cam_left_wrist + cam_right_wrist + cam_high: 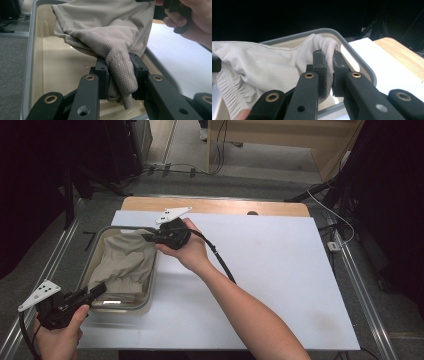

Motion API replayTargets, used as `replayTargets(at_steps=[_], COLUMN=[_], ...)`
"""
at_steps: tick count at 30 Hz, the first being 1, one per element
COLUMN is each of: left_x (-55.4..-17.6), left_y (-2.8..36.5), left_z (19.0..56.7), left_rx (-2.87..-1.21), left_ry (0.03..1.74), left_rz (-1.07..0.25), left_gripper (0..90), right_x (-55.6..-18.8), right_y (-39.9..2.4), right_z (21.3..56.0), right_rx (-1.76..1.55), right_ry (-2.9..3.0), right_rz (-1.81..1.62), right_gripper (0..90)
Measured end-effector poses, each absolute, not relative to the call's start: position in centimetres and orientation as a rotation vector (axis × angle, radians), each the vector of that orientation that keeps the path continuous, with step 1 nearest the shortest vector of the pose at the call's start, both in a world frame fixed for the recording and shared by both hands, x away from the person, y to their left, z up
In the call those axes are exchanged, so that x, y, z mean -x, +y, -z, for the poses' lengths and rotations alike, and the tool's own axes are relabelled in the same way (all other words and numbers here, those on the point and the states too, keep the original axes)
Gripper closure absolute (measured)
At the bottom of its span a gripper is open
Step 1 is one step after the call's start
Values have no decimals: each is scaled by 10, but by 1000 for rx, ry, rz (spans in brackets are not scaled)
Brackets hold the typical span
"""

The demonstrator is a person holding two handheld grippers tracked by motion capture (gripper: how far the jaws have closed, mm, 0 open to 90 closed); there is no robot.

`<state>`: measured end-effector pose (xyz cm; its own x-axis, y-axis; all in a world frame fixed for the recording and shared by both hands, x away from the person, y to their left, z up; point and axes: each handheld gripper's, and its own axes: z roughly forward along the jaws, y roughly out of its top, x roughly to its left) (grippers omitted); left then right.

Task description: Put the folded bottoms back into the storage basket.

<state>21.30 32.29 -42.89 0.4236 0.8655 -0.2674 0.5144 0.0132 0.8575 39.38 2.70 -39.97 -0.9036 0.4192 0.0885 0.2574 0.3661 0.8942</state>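
Beige knitted cloth draped inside grey-rimmed rectangular plastic bin on white-covered wooden table, pinched by left gripper and right gripper fingers. Grey carpeted floor, dark curtains around.

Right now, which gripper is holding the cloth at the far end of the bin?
The right gripper, pinching the beige cloth at the bin's far end; the left gripper grips it at the near end.

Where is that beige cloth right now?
In the high view the beige cloth hangs over the grey bin at the table's left, pinched between the left gripper and right gripper.
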Motion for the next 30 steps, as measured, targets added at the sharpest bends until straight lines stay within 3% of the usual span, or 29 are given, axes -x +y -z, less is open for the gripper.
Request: replayTargets(at_steps=[16,30], left_x=[-223,-226], left_y=[324,326], left_z=[435,436], left_rx=[-1686,-1710], left_ry=[1292,1297], left_rz=[-470,-454], left_gripper=[709,703], right_x=[-411,-411], right_y=[40,40], right_z=[427,429], right_rx=[-625,-623], right_ry=[2454,2455], right_rz=[-1538,-1507], right_gripper=[827,826])
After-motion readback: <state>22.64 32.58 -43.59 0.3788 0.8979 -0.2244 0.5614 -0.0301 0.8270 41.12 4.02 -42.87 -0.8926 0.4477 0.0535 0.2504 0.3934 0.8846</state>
